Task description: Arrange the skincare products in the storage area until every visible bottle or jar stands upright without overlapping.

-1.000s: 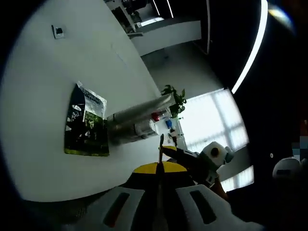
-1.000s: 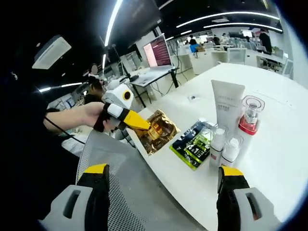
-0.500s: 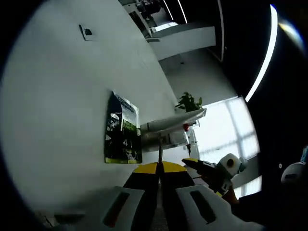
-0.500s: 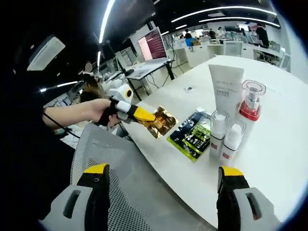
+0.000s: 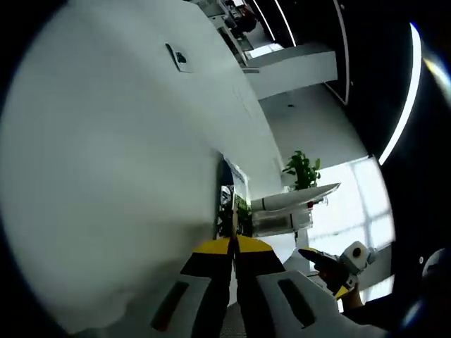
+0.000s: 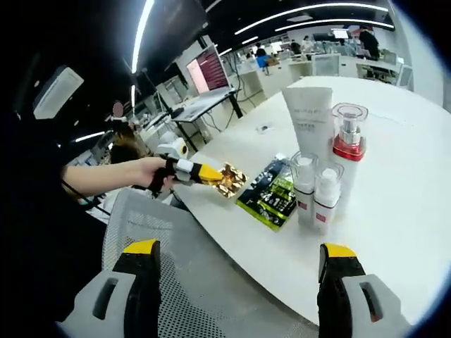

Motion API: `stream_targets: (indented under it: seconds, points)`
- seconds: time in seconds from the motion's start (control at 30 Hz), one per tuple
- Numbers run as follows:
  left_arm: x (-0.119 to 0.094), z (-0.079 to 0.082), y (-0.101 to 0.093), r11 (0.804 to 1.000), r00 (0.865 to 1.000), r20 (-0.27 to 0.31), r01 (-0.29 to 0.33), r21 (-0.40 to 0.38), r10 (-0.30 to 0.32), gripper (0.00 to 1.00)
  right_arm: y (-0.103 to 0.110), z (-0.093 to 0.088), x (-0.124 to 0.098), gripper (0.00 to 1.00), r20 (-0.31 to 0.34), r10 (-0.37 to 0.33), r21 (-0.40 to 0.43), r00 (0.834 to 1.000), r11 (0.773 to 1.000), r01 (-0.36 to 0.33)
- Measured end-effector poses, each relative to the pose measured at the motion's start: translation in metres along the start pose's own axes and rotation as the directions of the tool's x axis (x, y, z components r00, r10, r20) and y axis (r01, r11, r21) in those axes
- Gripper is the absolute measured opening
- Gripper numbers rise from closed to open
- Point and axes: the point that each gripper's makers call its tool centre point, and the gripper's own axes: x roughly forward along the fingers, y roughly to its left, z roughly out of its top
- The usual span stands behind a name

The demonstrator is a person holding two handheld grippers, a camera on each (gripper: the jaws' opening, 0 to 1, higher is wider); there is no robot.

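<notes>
1. Skincare products stand in a tight group on the white table (image 6: 394, 232): a tall white tube (image 6: 309, 121), a pump bottle with a red collar (image 6: 348, 151) and two small clear-capped bottles (image 6: 315, 193) in front of them, all upright in the right gripper view and just beside one another
2. A dark green sachet (image 6: 266, 196) lies flat on the table just beside the small bottles, on the side toward the left gripper
3. The left gripper (image 6: 210, 174), seen in the right gripper view, has its jaws closed on a thin gold sachet (image 6: 231, 180), which it holds near the table edge, close to the green sachet
4. In the left gripper view the jaws of the left gripper (image 5: 233, 248) are pressed together on a thin edge of that sachet, and the group of bottles lies ahead of them, past the green sachet (image 5: 235, 204)
5. The right gripper (image 6: 239, 271) has its jaws wide apart and grips nothing; it hovers off the table above a grey mesh chair (image 6: 183, 282), with the bottles ahead and to its right side
6. I judge that the bottles are already in order and the step in hand is to lay the gold sachet down; the left gripper is clearly nearer, and the free place lies on its own side of the green sachet, away from the bottles
</notes>
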Motion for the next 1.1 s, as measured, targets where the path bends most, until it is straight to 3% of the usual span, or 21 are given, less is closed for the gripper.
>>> stream_targets:
  seconds: [0.13, 0.37, 0.47, 0.63, 0.7, 0.87, 1.03, 1.07, 1.1]
  points:
    - [0.005, -0.009, -0.008, 1.000, 1.000, -0.006, -0.018, 0.011, 0.019, 0.00, 0.000, 0.000, 0.001, 0.98, -0.003, 0.000, 0.003, 1.000, 1.000, 0.000]
    - [0.005, -0.007, 0.001, 0.999, 0.999, -0.005, -0.047, 0.006, 0.047, 0.00, 0.000, -0.001, 0.002, 0.97, -0.016, 0.007, -0.001, 1.000, 1.000, -0.007]
    - [0.009, -0.023, -0.013, 0.998, 0.998, -0.020, -0.062, 0.016, 0.062, 0.00, 0.000, -0.001, 0.002, 0.97, -0.014, 0.006, 0.008, 1.000, 1.000, -0.006]
    - [0.011, -0.029, -0.024, 0.996, 0.996, -0.019, -0.083, 0.026, 0.083, 0.00, 0.000, -0.002, 0.003, 0.96, -0.027, 0.010, 0.001, 1.000, 1.000, -0.010]
    - [0.009, -0.031, -0.020, 0.989, 0.991, -0.036, -0.127, 0.078, 0.130, 0.03, 0.000, -0.003, 0.004, 0.96, -0.030, 0.011, -0.001, 0.999, 1.000, -0.011]
    - [0.008, -0.038, -0.034, 0.987, 0.990, -0.053, -0.129, 0.096, 0.134, 0.04, -0.001, -0.004, 0.005, 0.96, -0.031, 0.014, 0.008, 0.999, 1.000, -0.014]
    - [0.008, -0.045, -0.044, 0.975, 0.984, -0.075, -0.149, 0.162, 0.163, 0.06, -0.001, -0.006, 0.005, 0.96, -0.037, 0.017, 0.009, 0.999, 1.000, -0.016]
    - [0.004, -0.007, -0.010, 0.975, 0.983, -0.082, -0.149, 0.165, 0.164, 0.07, -0.002, -0.007, 0.005, 0.96, -0.039, 0.017, 0.011, 0.999, 1.000, -0.017]
    - [0.004, -0.001, -0.004, 0.974, 0.983, -0.083, -0.151, 0.171, 0.166, 0.08, -0.002, -0.007, 0.005, 0.96, -0.040, 0.017, 0.013, 0.999, 1.000, -0.017]
